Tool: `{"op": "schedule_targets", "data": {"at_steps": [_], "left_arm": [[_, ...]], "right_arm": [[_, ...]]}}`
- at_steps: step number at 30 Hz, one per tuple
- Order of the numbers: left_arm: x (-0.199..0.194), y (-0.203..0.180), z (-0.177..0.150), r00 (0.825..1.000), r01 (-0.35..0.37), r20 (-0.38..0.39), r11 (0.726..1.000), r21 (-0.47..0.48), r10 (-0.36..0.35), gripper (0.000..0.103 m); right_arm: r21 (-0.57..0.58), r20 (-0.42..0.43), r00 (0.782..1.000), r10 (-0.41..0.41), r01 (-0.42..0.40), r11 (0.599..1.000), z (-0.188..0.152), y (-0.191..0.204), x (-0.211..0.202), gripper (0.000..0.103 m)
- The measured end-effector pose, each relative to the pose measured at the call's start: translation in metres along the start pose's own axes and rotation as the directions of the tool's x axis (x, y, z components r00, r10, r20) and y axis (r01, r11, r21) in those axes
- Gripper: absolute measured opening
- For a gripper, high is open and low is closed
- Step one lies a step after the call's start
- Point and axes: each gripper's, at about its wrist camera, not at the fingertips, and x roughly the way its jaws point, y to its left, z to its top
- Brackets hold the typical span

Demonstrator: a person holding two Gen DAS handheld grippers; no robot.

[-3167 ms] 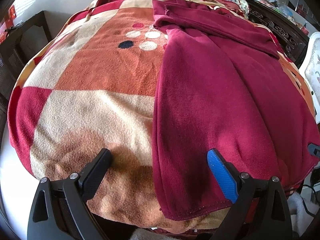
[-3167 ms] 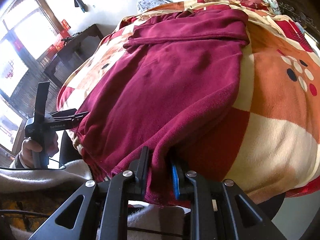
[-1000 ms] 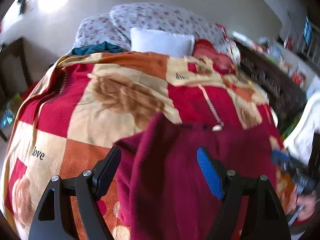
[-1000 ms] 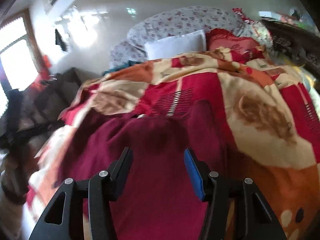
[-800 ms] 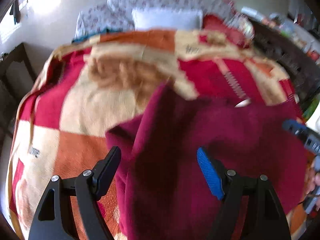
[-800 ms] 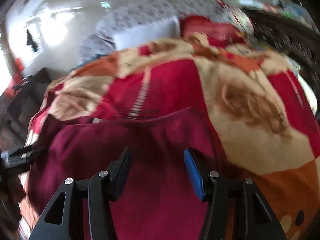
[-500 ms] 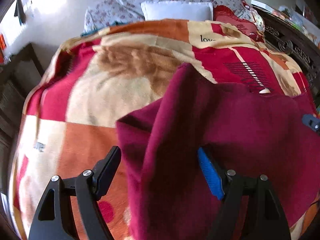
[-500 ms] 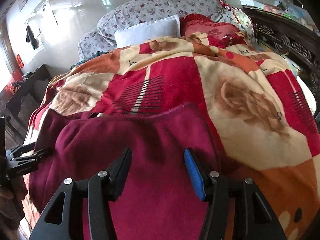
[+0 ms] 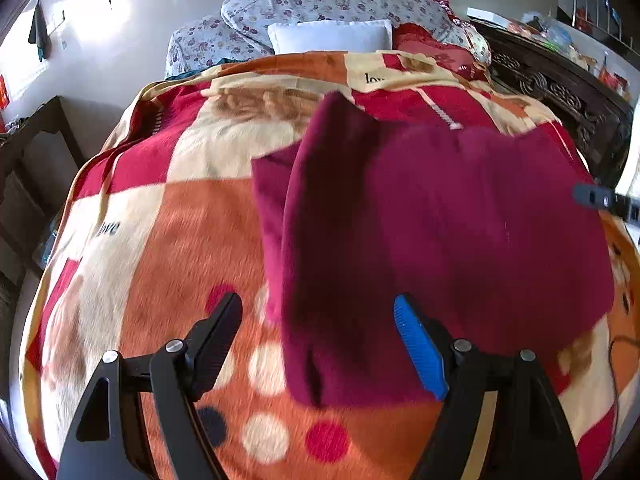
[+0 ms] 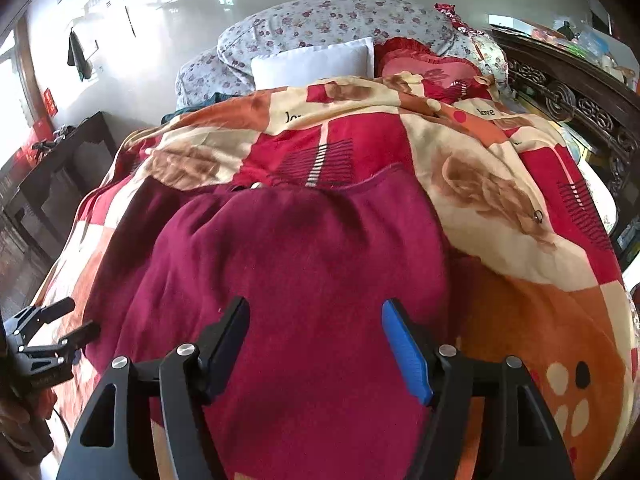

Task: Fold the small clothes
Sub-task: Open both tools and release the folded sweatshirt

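Observation:
A maroon fleece garment lies folded over on the patterned red, orange and cream blanket that covers the bed. Its near folded edge sits just ahead of my left gripper, which is open and empty above it. In the right wrist view the same garment fills the middle, with my right gripper open and empty over it. The left gripper also shows at the left edge of the right wrist view, open. The tip of the right gripper shows at the right edge of the left wrist view.
A white pillow and floral pillows lie at the head of the bed, beside a red cushion. A dark carved wooden frame runs along the right side. A dark wooden table stands at the left.
Both grippers have let go of the garment's hem, now folded over toward the head of the bed. Since half a second ago they have drawn back slightly, jaws still open.

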Motion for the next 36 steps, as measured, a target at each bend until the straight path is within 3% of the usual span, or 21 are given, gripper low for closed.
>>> {"op": "schedule_targets", "data": {"at_steps": [7,14,24,36], "left_arm": [[-0.003,0.014,-0.026,1.0,0.01,-0.025,1.0,-0.011,-0.011,0.078],[0.004,0.029,-0.034,0.998,0.047,-0.044,0.996,-0.078,-0.05,0.078],[0.007,0.027,-0.034,0.998,0.05,-0.042,0.997,-0.061,-0.052,0.078],[0.001,0.041,-0.045,0.992,0.114,-0.047,0.993,-0.031,-0.116,0.081]], "right_arm": [[0.0,-0.018,1.0,-0.001,0.001,1.0,-0.012,0.003,-0.005,0.075],[-0.008,-0.039,0.999,-0.007,0.007,1.0,-0.025,0.002,-0.009,0.077],[0.014,-0.058,0.998,-0.013,0.013,1.0,-0.036,-0.009,-0.012,0.078],[0.056,-0.047,0.998,-0.041,0.043,0.997,-0.072,-0.04,-0.039,0.083]]}}
